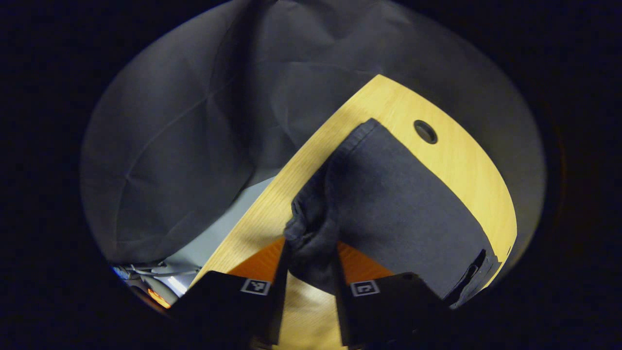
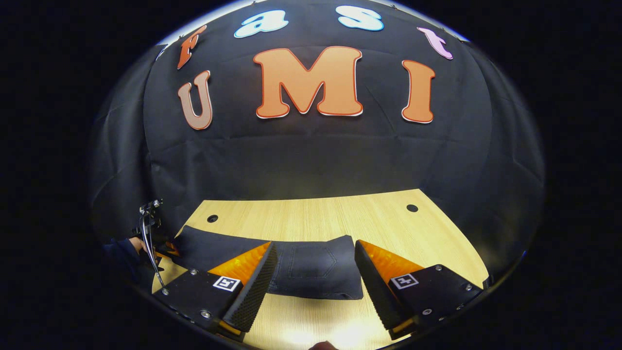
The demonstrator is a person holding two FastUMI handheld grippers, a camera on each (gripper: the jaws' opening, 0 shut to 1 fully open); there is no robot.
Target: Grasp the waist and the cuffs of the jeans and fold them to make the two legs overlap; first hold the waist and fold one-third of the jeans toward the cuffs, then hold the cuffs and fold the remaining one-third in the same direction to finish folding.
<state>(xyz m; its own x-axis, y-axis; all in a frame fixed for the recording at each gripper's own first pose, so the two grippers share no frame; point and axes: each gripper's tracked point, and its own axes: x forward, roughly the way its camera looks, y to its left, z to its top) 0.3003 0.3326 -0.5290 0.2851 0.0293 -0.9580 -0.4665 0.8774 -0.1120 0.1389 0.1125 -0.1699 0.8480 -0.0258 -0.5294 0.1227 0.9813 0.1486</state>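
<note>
Already the jeans [image 2: 311, 270] lie legs-overlapped on the table [image 2: 340, 218], the left gripper [image 1: 311, 262] pinching the bunched cuffs, the right gripper [image 2: 313, 277] wide above the waist, which it probably must clamp next.

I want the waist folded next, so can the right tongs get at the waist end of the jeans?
Probably yes: the right tongs hang open just short of the jeans, with bare table and nothing between.
</note>
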